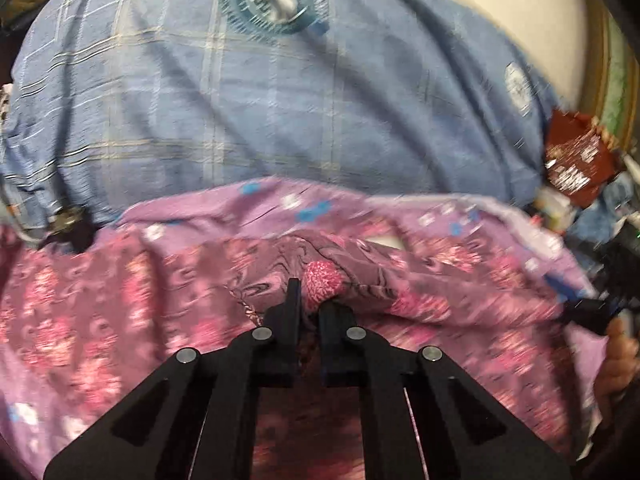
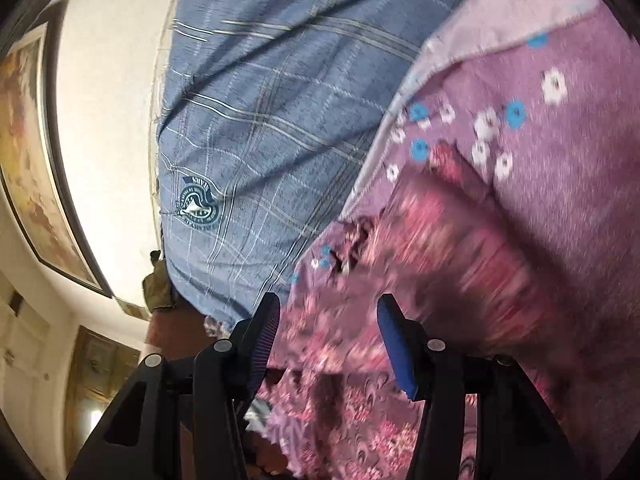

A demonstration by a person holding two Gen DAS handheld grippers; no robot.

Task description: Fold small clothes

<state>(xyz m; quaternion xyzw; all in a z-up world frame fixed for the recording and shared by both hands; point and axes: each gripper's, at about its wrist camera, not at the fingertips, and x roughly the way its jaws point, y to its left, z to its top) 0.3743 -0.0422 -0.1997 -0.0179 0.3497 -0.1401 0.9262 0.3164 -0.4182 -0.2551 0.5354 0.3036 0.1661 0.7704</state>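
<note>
A purple garment with pink flower print [image 1: 120, 312] lies across a blue checked bedsheet [image 1: 248, 112]. My left gripper [image 1: 310, 300] is shut on a bunched fold of this garment near its middle. In the right wrist view the same garment [image 2: 460, 248] fills the right side, with its lilac part with white and blue flowers [image 2: 532, 112] further out. My right gripper [image 2: 328, 320] is open, its blue-padded fingers [image 2: 394, 340] apart over the garment's edge, holding nothing. The right gripper also shows at the right edge of the left wrist view [image 1: 596, 312], with a hand behind it.
The blue sheet [image 2: 260, 120] bears round printed badges [image 1: 268, 0]. A dark red packet [image 1: 576, 160] and clutter lie at the bed's right side. A cream wall with a framed picture [image 2: 28, 152] and a wooden cabinet [image 2: 100, 360] stand beyond the bed.
</note>
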